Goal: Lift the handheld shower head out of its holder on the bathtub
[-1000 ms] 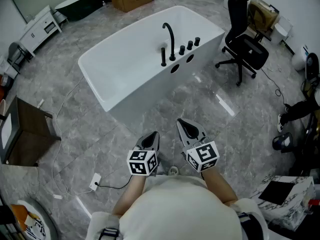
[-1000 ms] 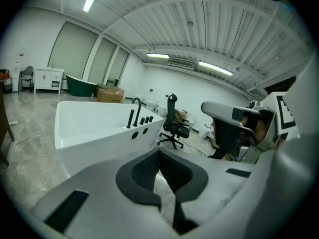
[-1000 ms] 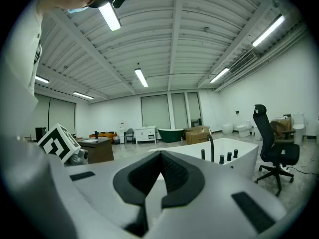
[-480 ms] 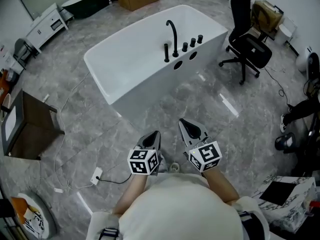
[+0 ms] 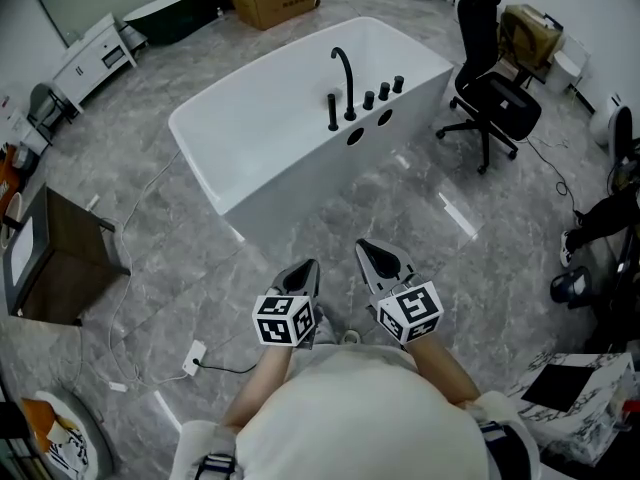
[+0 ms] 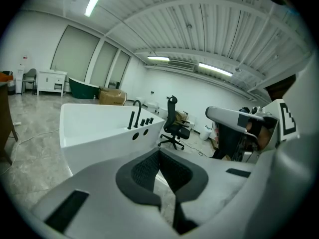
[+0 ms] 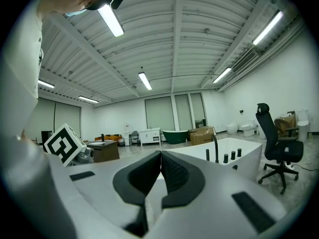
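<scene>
Head view: both grippers are held low in front of the person, over the grey floor (image 5: 300, 228) and well apart from the white bathtub (image 5: 250, 138). The handheld shower head (image 5: 332, 108) stands upright as a slim black rod in its holder (image 5: 331, 127) on the tub's near rim, just beside the curved spout (image 5: 343, 68) and a row of black knobs (image 5: 383, 90). The left gripper (image 5: 303, 271) and right gripper (image 5: 377, 256) both point toward the tub, and neither is near the rod. I judge this to be the approach, with the lift not yet begun.

Left gripper view: its jaws are pressed together with nothing between them, and the tub and its fittings sit far off beyond the tips.

Right gripper view: these jaws are also pressed together and empty, with the rod small and distant, to the right of the tips.

The next move likely calls for walking up to the rim, spreading one pair of jaws, and bringing them around the rod's upper part, clear of the spout.
</scene>
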Motion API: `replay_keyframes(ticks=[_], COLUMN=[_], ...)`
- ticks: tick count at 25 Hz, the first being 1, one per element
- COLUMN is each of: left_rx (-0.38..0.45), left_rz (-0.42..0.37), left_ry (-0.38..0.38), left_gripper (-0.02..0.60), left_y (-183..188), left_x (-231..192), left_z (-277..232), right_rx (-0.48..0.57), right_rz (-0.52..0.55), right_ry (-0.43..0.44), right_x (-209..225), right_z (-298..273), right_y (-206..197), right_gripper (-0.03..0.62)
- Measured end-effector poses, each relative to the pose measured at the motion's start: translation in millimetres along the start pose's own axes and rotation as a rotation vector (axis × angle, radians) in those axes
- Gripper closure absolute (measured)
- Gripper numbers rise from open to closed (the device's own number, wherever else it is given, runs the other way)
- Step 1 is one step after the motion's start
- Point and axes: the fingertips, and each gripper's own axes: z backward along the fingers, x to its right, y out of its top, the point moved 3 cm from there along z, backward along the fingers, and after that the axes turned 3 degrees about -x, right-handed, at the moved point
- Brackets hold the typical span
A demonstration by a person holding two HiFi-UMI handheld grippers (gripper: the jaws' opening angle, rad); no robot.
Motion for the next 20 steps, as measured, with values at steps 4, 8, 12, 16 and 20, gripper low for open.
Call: replay_keyframes(ticks=[4, 8, 12, 16, 20], left_rx=[0.005, 0.008, 0.011, 0.011, 0.001], left_rz=[0.006, 0.018, 0.023, 0.026, 0.029], left_ry=[0.014, 0.024, 0.035, 0.038, 0.034], left_gripper=[0.561, 0.561, 0.561, 0.561, 0.561], left_y=[-4.3, -6.6, -8.3, -10.2, -10.5], left_x=[-0.8, 0.7, 5.6, 10.4, 13.4], left_z=[2.4, 4.1, 0.3, -5.0, -12.2], right_rx=[0.003, 0.009, 0.012, 0.016, 0.017], right_rz=[-0.005, -0.010, -0.019, -0.028, -0.039], right_ry=[0.001, 0.004, 0.001, -0.002, -0.006], right_x=[2.9, 7.4, 16.8, 26.6, 37.6], right_z=[0.7, 4.1, 10.6, 15.8, 14.1], right_y=[-1.3, -1.0, -2.9, -6.0, -4.8], right_gripper=[0.574, 0.574, 0.574, 0.574, 0.574])
